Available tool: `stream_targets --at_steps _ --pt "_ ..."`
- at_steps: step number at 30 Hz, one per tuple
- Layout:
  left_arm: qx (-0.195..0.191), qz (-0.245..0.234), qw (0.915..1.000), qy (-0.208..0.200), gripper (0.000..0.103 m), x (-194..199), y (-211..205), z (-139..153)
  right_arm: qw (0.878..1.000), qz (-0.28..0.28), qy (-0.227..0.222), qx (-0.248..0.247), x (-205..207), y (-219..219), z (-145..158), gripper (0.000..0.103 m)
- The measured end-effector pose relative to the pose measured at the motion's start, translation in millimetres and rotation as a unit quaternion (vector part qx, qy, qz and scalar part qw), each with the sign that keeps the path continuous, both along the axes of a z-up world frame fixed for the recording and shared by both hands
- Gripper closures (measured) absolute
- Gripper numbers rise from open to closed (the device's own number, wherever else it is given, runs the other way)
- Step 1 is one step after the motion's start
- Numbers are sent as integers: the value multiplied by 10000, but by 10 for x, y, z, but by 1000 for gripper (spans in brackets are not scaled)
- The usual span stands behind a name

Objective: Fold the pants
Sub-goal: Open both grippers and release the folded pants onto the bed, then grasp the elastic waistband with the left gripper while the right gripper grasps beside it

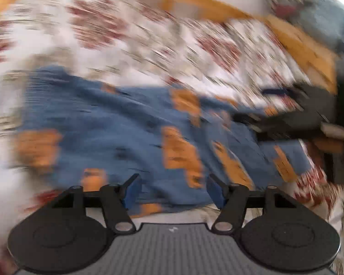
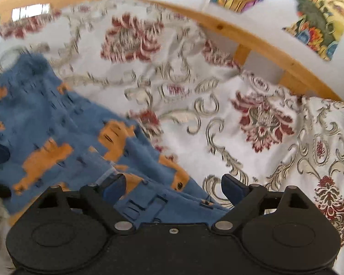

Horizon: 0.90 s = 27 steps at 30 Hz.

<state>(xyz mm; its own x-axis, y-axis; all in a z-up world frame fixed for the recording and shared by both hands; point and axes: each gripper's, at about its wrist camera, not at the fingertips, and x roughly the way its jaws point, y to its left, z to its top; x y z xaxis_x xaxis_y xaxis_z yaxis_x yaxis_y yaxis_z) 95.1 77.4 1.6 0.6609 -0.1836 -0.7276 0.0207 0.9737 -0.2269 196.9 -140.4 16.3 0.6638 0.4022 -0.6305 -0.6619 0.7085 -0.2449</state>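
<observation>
A white bedspread with red floral medallions and grey scrollwork covers the bed and fills most of both views; a pine bed rail curves along its far edge, with bright pictures on the wall behind. On the spread lie the pants, blue with orange animal shapes. In the right wrist view they lie rumpled, with ridges and overlapping layers, a hem or waistband edge with small loops nearest the camera. They do not look like a neat finished stack, so the fold seems to be partway at best; smoothing and at least one more fold likely remain, though the blur in the left wrist view hides how many layers there are.

The left gripper hangs over the near edge of the pants, its blue-padded jaws set wide apart and holding nothing. The right gripper is likewise spread wide and empty, with the cloth's near edge just beneath its left pad.
</observation>
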Motion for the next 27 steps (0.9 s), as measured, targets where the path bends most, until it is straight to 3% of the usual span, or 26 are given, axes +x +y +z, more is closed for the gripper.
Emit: stream_targets --at_steps 6,11,14,17,22,26,27 --pt "15 1442 9884 -478 22 -381 588 160 9986 253 85 463 -352 83 151 9" --pt "-589 1663 9828 -541 18 -311 843 125 9978 594 268 121 -606 349 -21 6" --pt "-564 1675 9819 -688 16 -231 842 141 9965 698 420 -174 -673 446 -150 6" --pt "-495 1799 9788 -847 17 -159 850 130 9964 735 419 -44 -672 438 -86 5" --pt "-532 2183 9712 -790 39 -91 963 94 9963 761 382 81 -632 551 44 5" --pt "-640 2364 9673 -654 54 -65 1057 75 9989 313 196 -297 -729 752 -30 11" --pt "-625 2416 9664 -614 62 -54 1069 68 9990 228 128 -362 -765 777 -60 11"
